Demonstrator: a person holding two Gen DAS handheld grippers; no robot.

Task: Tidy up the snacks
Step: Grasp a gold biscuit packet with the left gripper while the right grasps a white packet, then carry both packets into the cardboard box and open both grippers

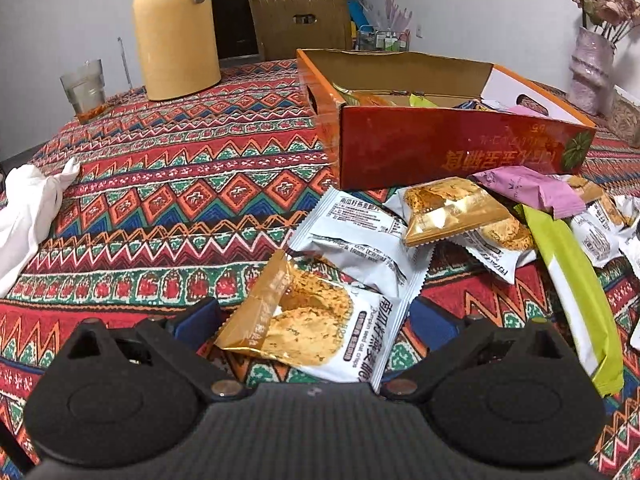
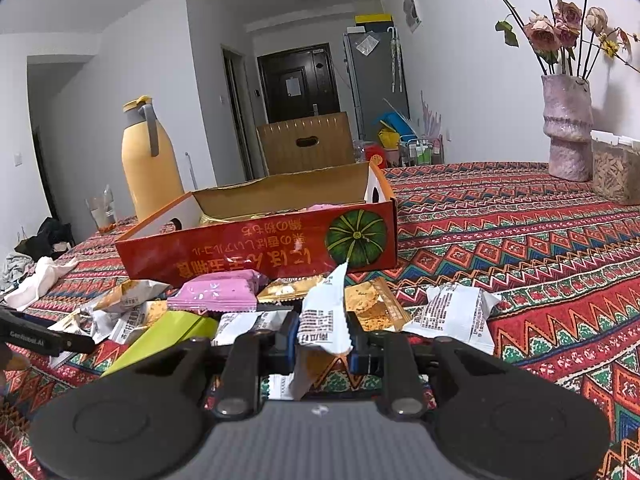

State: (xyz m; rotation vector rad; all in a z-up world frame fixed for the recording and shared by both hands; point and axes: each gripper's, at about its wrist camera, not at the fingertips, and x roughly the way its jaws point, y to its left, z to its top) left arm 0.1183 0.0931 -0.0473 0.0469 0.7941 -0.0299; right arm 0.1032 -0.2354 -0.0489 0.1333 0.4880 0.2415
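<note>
The right claw (image 2: 323, 346), pointing gently downward over the desk (image 2: 540, 240), is pinching a white snack packet (image 2: 322, 320) tight between its blue pads, the packet standing upright. The left claw (image 1: 312, 316), angled more steeply down, is gaping wide around a gold-and-white biscuit packet (image 1: 316, 320) lying on the cloth, not pressing it. Beyond both, more packets are lying before the red box (image 1: 448, 148).
</note>
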